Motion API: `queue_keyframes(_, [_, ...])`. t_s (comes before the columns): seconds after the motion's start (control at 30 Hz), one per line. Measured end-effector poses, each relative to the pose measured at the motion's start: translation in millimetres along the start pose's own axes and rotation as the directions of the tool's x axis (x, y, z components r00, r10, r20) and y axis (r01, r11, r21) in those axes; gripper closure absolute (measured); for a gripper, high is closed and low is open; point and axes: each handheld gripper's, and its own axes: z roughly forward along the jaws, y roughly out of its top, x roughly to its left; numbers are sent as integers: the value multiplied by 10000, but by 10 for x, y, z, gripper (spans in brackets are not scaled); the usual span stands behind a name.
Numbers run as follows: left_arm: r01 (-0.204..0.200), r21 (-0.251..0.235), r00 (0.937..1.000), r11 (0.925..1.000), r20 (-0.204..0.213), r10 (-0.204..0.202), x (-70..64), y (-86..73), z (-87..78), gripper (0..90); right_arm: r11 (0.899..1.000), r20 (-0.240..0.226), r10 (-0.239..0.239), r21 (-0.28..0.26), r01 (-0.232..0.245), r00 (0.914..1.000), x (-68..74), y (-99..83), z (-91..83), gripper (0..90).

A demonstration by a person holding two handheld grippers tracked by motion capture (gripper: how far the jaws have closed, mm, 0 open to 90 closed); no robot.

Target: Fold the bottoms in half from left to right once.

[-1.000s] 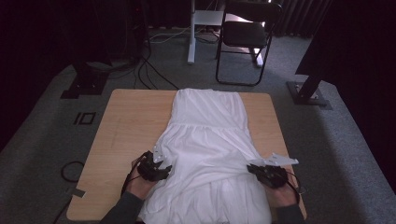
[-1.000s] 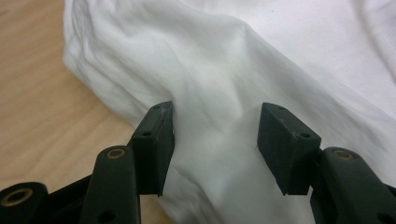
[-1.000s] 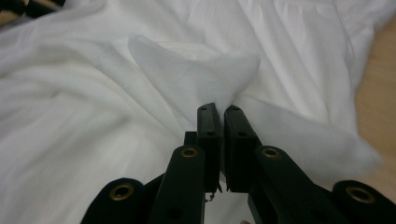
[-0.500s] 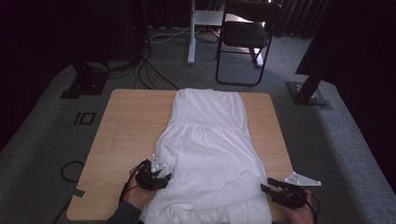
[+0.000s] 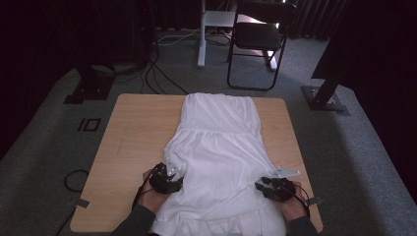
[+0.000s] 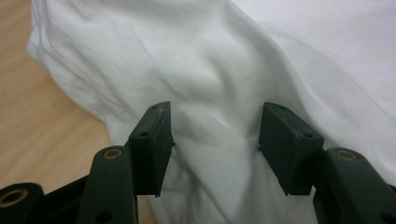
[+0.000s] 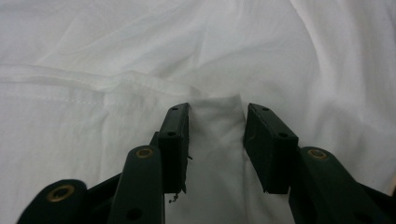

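White dress (image 5: 220,157): lies flat along the middle of the tabletop (image 5: 133,132), bodice toward the far edge, skirt spreading toward my side, hem at the near edge. Fabric creased, with a gathered seam across the waist. No container on the tabletop; nothing is held inside anything.

My left gripper (image 5: 167,178): at the skirt's left edge, near the front of the tabletop. In the left gripper view the left gripper (image 6: 215,135) has its jaws spread wide, a bulge of cloth (image 6: 210,74) rising between them. Pads stand apart from each other; not clenched on the fabric.

My right gripper (image 5: 275,187): at the skirt's right edge, level with the left one. In the right gripper view the right gripper (image 7: 217,135) has a folded strip of cloth (image 7: 217,140) between its jaws. Jaws partly closed; a gap remains, so I read them as released rather than pinching.

Surroundings: grey carpet (image 5: 44,147), a black folding chair (image 5: 258,42) beyond the far edge, cables (image 5: 157,73) on the floor.
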Motion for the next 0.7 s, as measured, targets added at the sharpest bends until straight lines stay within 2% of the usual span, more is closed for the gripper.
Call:
queue_keyframes(0.07, [110,29,9999,9999,-129,-110,55,53,55,447,10000,168,-67,-7,67,9998,-48,93,90,589])
queue_keyframes(0.13, [183,37,9997,9998,-186,-182,78,74,76,447,10000,168,-67,-7,67,9998,-48,93,90,589])
queue_keyframes(0.17, [337,80,9987,9994,-387,-334,158,129,135,447,10000,196,-47,-6,47,9998,-63,116,112,587])
queue_keyframes(0.23, [434,171,9978,9989,-512,-425,238,177,180,446,9999,437,46,91,-50,9990,-125,223,201,513])
queue_keyframes(0.27, [472,234,9973,9986,-578,-458,278,198,198,443,9995,411,301,109,-306,9987,-172,281,241,437])
queue_keyframes(0.3, [454,309,9969,9985,-654,-433,319,218,212,443,9995,411,301,109,-306,9987,-172,281,241,437])
queue_keyframes(0.37, [491,399,9958,9980,-788,-458,392,240,230,440,9966,-16,784,-251,-784,9969,-207,316,260,423])
queue_keyframes(0.4, [538,427,9954,9976,-814,-501,427,244,231,439,9963,-148,804,-302,-809,9966,-206,328,270,422])
queue_keyframes(0.43, [597,445,9948,9972,-856,-558,453,241,221,440,9978,-169,646,-108,-648,9978,-172,341,297,490])
queue_keyframes(0.47, [639,482,9941,9968,-913,-593,469,236,196,440,9978,-169,646,-108,-648,9978,-172,341,297,490])
queue_keyframes(0.53, [624,346,9935,9975,-976,-588,467,215,98,440,9996,-272,289,7,-289,9992,-120,331,291,716])
queue_keyframes(0.57, [618,153,9941,9980,-898,-602,458,196,32,440,9998,-386,189,51,-187,9991,-99,325,270,766])
queue_keyframes(0.63, [471,-14,9951,9989,-873,-471,445,142,-116,440,10000,-395,-14,-71,11,9992,-47,304,188,829])
queue_keyframes(0.7, [358,-164,9949,9992,-942,-372,445,68,-257,438,9994,-526,-93,-351,75,9986,1,256,51,850])
